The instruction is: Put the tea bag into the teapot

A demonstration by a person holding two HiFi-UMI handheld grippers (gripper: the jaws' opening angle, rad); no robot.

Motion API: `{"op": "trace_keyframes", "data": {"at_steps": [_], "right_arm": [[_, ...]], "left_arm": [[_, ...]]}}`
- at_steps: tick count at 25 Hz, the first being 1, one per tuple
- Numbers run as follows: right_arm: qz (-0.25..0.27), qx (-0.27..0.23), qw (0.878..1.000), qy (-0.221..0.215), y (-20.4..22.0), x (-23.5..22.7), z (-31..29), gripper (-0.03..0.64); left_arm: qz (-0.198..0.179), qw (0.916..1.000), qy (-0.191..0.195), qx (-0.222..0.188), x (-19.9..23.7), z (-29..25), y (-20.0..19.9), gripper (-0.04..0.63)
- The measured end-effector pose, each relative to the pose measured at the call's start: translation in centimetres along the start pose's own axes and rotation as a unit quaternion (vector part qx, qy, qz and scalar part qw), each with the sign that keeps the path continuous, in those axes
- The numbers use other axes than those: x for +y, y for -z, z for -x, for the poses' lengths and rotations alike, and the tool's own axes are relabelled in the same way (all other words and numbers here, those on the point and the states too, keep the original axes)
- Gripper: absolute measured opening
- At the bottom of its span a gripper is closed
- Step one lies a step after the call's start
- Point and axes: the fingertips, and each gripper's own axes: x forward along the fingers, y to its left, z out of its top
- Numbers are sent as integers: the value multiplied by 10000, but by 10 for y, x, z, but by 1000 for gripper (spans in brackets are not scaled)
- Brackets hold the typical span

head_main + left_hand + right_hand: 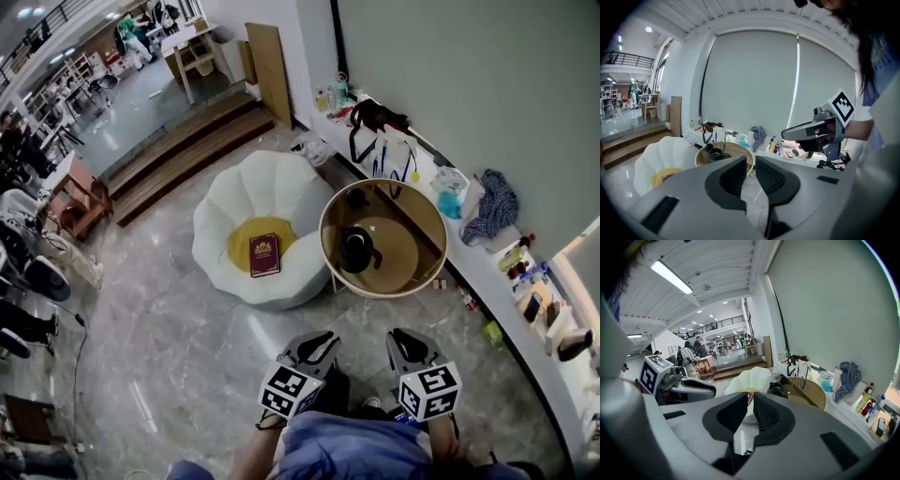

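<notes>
While left gripper and right gripper stand slightly parted, holding nothing, the black teapot sits well ahead: task seemingly unstarted.

You wore a blue top; your grey left gripper and right gripper each bore a black-and-white marker cube.
</notes>
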Motion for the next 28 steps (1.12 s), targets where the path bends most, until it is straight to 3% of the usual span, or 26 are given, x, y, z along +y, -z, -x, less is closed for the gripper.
{"op": "trace_keyframes", "data": {"at_steps": [4, 15, 28], "right_arm": [[13, -74, 9998, -176, 15, 6, 31, 51], [299, -194, 9971, -679, 54, 33, 93, 51], [603, -298, 9938, -885, 68, 49, 127, 34]], "left_arm": [[199, 9996, -213, -65, -36, 17, 10, 54], [108, 9981, -579, -205, -108, 53, 31, 54], [36, 9971, -736, -197, -148, 79, 44, 54]]}}
